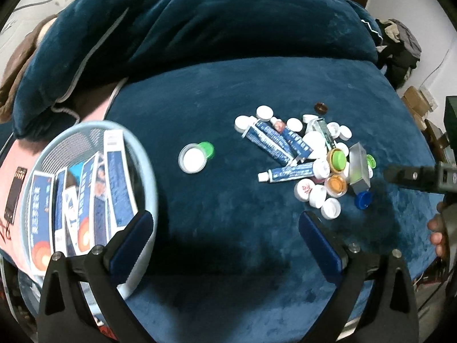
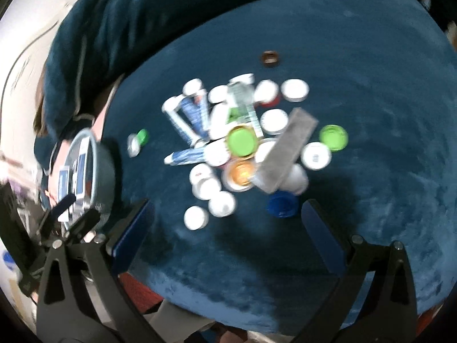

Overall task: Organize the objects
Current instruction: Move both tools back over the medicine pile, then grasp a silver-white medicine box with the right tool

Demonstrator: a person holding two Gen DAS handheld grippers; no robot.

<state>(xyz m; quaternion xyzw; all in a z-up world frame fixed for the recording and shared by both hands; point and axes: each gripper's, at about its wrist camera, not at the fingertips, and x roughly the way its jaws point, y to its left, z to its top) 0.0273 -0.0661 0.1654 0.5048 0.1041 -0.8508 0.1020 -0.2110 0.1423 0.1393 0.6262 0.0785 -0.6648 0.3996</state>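
Deep teal velvet cover (image 1: 200,108). Pale blue basket (image 1: 148,171) holds blue-and-white boxes (image 1: 120,177) with orange circles. Blue-and-white tubes (image 1: 271,138), white caps (image 1: 264,113), a lime-green lid (image 1: 338,158), an amber lid (image 1: 336,184), a blue cap (image 1: 362,200), a brown cap (image 1: 321,108).

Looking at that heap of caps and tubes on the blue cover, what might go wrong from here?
The grey box lies tilted across caps in the pile, so grabbing nearby could topple it and scatter them. The round blue cap may roll on the soft cover. The basket already holds many boxes, so additions could spill.
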